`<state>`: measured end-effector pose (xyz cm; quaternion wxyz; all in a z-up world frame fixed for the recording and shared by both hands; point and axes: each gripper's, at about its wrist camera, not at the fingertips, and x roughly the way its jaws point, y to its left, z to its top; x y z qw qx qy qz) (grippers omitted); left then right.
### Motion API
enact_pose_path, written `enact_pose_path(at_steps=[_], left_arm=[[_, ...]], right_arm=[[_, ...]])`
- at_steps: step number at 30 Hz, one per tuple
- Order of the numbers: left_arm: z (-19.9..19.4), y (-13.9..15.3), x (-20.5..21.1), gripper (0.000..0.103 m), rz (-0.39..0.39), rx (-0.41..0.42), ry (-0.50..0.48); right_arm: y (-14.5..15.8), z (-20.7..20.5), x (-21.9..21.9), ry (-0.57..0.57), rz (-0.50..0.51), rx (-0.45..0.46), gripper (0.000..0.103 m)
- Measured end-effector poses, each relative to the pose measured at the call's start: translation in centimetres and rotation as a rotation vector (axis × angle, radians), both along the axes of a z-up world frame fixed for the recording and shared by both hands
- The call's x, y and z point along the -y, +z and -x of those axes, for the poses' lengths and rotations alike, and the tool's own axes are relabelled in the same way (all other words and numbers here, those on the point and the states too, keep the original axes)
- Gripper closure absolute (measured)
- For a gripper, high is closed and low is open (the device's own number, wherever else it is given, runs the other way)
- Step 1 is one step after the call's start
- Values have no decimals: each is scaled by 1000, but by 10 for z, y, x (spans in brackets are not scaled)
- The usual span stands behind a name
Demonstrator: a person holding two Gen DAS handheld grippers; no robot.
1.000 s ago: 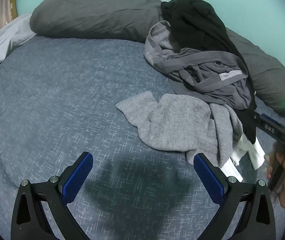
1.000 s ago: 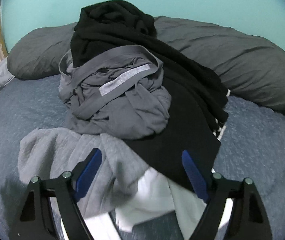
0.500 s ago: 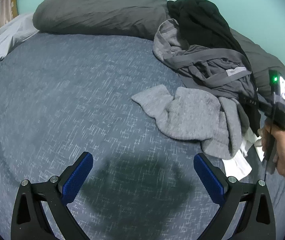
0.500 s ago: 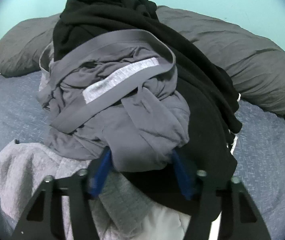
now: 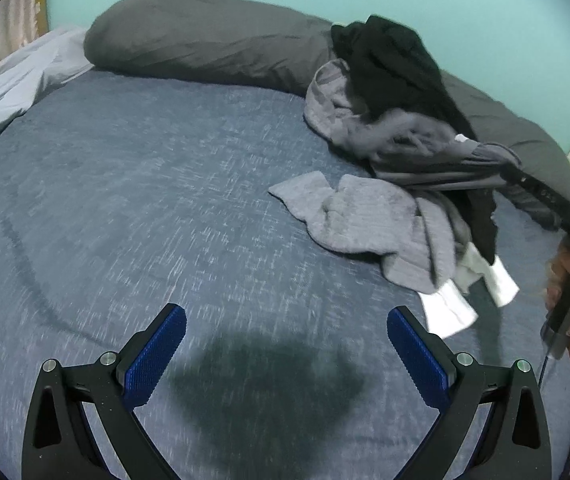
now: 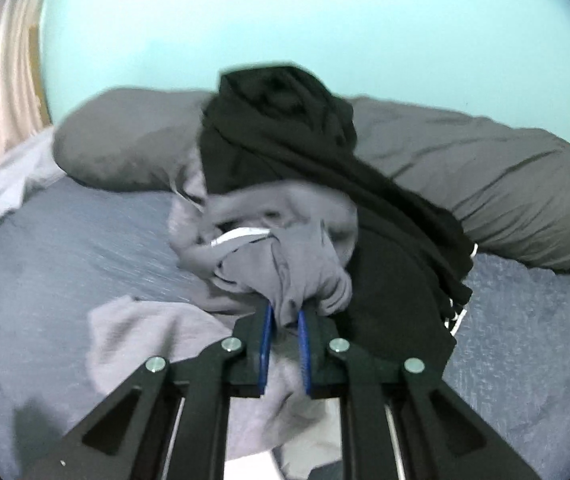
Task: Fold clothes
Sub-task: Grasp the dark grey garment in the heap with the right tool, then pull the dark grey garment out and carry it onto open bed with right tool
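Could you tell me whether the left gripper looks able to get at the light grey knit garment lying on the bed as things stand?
Probably yes: the left gripper is open over bare bedspread, and the light grey knit garment's near edge lies uncovered.

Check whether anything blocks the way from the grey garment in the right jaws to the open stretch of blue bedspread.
Nothing visible blocks it. The right gripper, its jaws closing, has the grey garment pinched between them. The bedspread toward the left gripper lies bare; only the light grey knit sits at its edge. The black garment drapes partly over it.
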<state>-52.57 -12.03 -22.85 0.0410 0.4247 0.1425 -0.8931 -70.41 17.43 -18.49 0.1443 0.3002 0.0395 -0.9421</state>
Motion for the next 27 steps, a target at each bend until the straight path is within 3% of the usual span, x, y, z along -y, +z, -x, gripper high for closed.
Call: enact_pose_path(at_steps=[13, 27], left_arm=[[-127, 36, -35, 0, -13, -64, -33], [-274, 88, -75, 0, 9, -152, -98]], right_arm=[[109, -185, -12, 116, 147, -136, 92], [156, -416, -39, 203, 235, -175, 92]])
